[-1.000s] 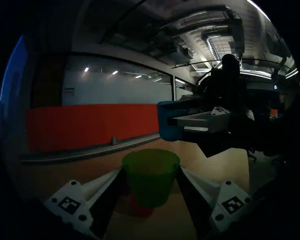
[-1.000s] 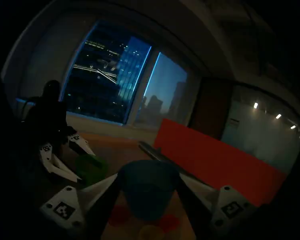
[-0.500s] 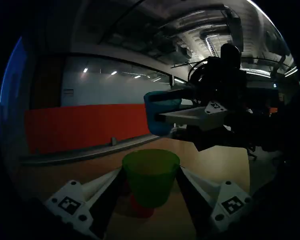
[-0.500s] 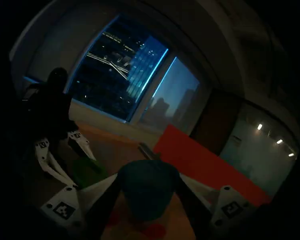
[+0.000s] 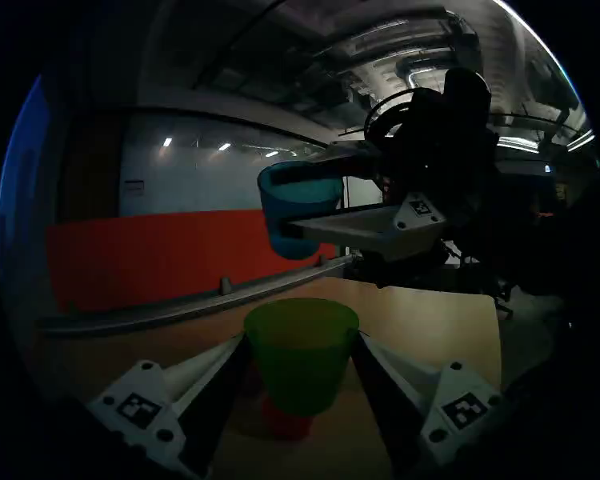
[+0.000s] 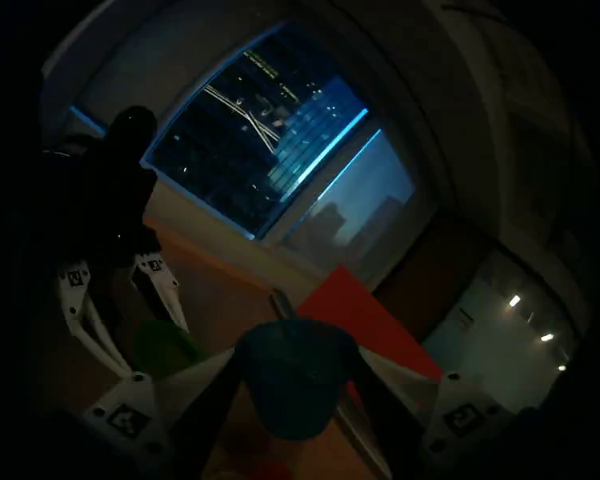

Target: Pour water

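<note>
While an orange wall panel (image 5: 164,252) is seen at the left of the left gripper view, the green cup (image 5: 302,364) is clenched at lower centre between both fingers of the left gripper (image 5: 300,344), with the table (image 5: 436,312) beneath it. Higher up, at upper centre, the blue cup (image 5: 300,200) is held aloft and slightly tipped, grasped by both fingers of the right gripper (image 6: 296,364), and no stream is seen. The lift and approach are judged done; the tilt and pour are judged left.
</note>
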